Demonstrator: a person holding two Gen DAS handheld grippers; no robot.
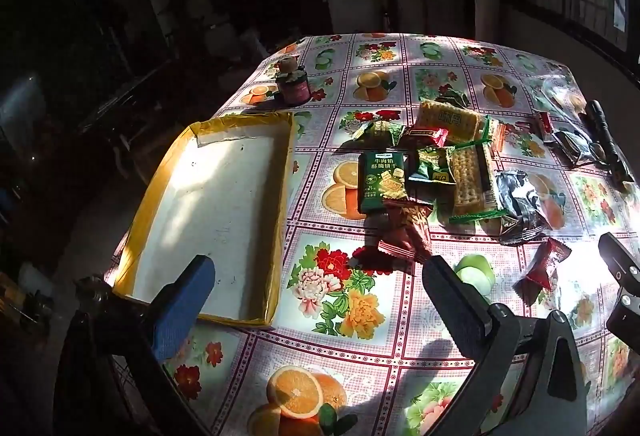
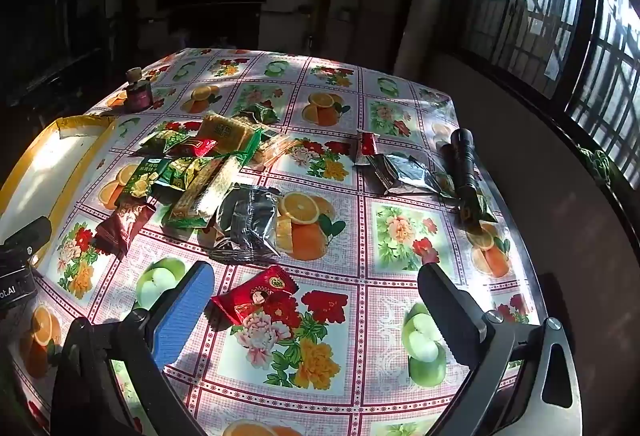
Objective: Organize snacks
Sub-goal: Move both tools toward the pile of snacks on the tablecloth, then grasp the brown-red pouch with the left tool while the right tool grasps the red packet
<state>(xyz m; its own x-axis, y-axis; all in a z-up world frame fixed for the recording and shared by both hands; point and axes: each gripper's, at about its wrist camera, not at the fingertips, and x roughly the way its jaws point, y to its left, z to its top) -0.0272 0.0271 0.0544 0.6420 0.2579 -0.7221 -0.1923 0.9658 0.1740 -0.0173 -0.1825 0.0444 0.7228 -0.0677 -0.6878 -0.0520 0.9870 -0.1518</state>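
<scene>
A pile of snack packets (image 1: 436, 163) lies mid-table, also in the right wrist view (image 2: 200, 171): green cracker packs, a brown wrapper (image 1: 404, 236) and a silver bag (image 1: 520, 205). A shallow yellow-edged white tray (image 1: 216, 211) sits to their left, with nothing in it. A red candy packet (image 2: 254, 294) lies just ahead of my right gripper (image 2: 316, 276), which is open and empty. My left gripper (image 1: 320, 268) is open and empty, over the tablecloth between the tray and the pile. A silver packet (image 2: 404, 171) and a small red one (image 2: 366, 145) lie further right.
A fruit-and-flower tablecloth (image 2: 360, 236) covers the table. A small dark jar (image 1: 294, 83) stands at the far left. A black flashlight (image 2: 464, 171) lies near the right edge. A barred window (image 2: 560, 15) is to the right, and the table edges drop off left and right.
</scene>
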